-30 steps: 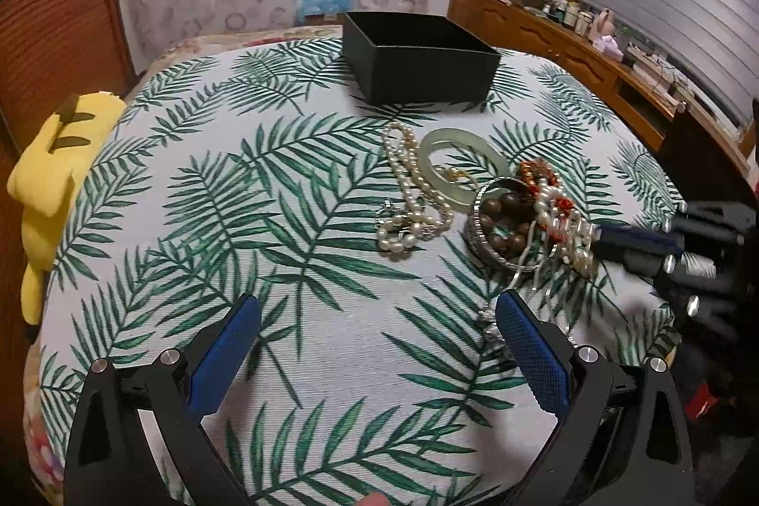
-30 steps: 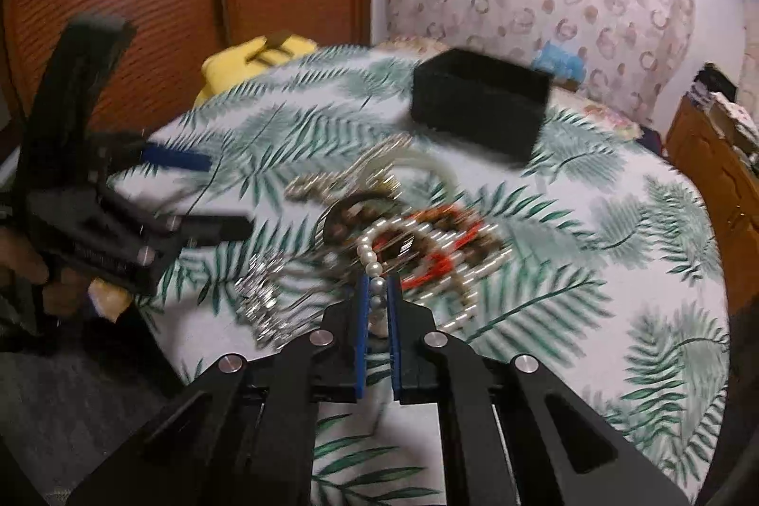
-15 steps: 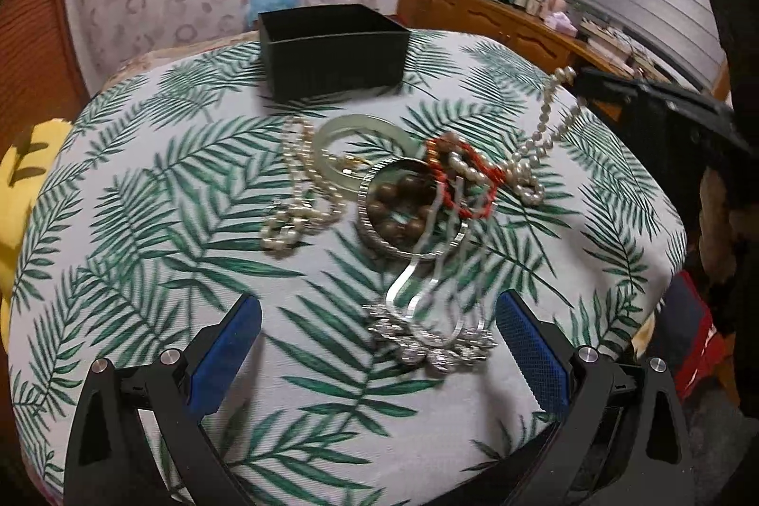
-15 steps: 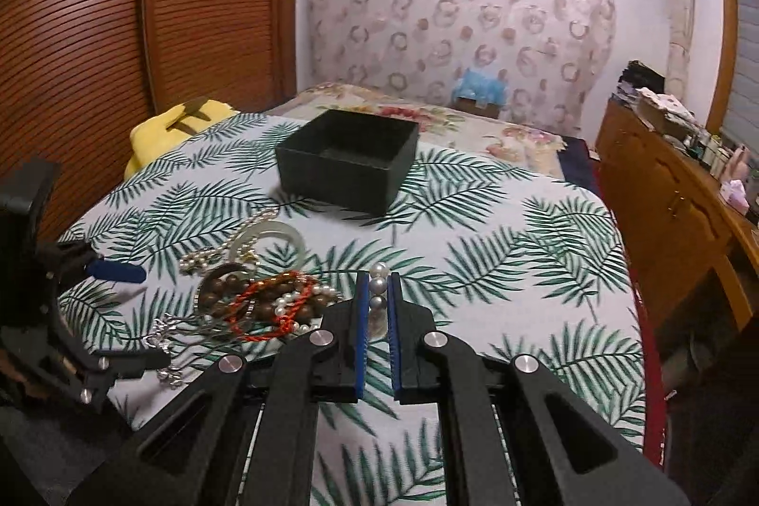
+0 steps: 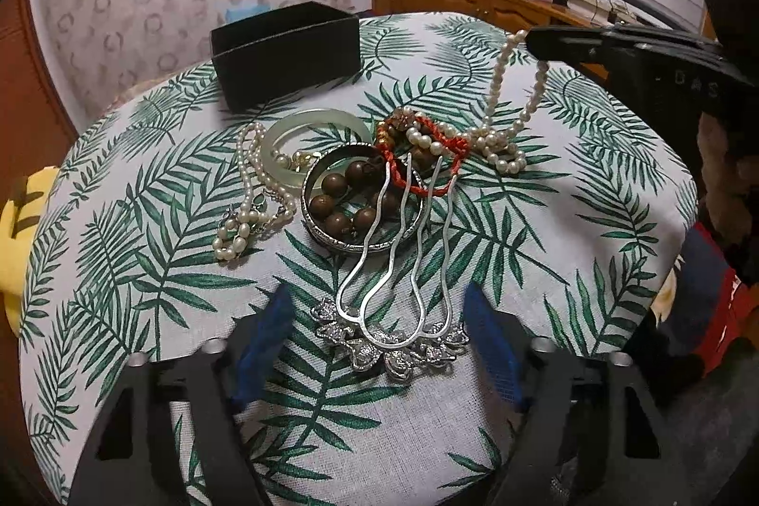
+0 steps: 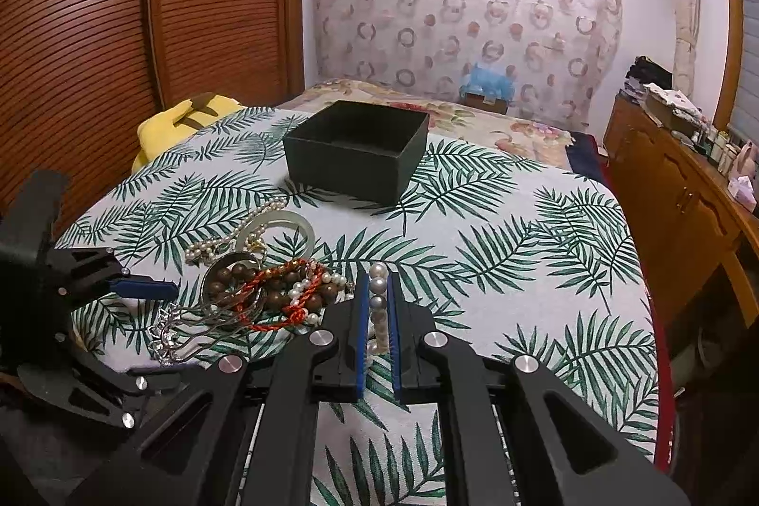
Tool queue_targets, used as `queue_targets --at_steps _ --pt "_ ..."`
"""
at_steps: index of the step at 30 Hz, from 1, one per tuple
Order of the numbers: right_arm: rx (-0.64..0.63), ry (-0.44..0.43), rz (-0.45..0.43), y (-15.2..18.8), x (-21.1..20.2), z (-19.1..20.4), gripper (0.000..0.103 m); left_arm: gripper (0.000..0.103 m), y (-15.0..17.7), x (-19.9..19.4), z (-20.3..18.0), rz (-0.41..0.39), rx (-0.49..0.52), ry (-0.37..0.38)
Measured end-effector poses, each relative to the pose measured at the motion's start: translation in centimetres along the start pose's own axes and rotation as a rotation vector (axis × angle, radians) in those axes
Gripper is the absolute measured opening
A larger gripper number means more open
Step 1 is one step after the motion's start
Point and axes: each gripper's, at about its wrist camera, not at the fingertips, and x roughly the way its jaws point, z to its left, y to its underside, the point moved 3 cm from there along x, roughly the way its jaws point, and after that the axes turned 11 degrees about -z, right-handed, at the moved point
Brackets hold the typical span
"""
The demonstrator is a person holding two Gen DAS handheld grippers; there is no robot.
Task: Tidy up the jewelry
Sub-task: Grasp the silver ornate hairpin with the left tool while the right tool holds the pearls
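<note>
A heap of jewelry lies on the leaf-print table. My right gripper [image 6: 378,292] is shut on a pearl necklace [image 5: 498,88]; the strand hangs from it, and its lower end lies on the heap. It also shows between the right pads [image 6: 378,302]. My left gripper [image 5: 379,335] is open, its blue pads either side of the flowered head of a silver hair comb [image 5: 398,264]. Behind the comb lie a silver bangle [image 5: 332,240] around brown wooden beads [image 5: 348,193], a red cord bracelet [image 5: 427,145], a pale jade bangle [image 5: 289,131] and a second pearl strand [image 5: 246,193]. An open black box [image 6: 358,148] stands behind.
A yellow plush [image 6: 180,122] lies off the table's left edge. A bed and patterned curtain are behind the table. A wooden sideboard [image 6: 683,183] with clutter runs along the right wall. Wooden slatted doors stand on the left.
My right gripper has lifted the pearl necklace up off the heap and pulled it right. My left gripper has swung toward the heap and narrowed around the comb's head.
</note>
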Motion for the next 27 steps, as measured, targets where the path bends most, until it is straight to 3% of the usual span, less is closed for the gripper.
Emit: queue_targets --at_steps 9,27 --pt "-0.003 -0.009 0.008 0.4 0.2 0.4 0.008 0.054 -0.1 -0.7 1.7 -0.030 -0.078 0.041" --pt "-0.016 -0.028 0.011 0.5 0.3 1.4 0.008 0.054 0.3 -0.9 5.5 -0.028 -0.103 -0.037"
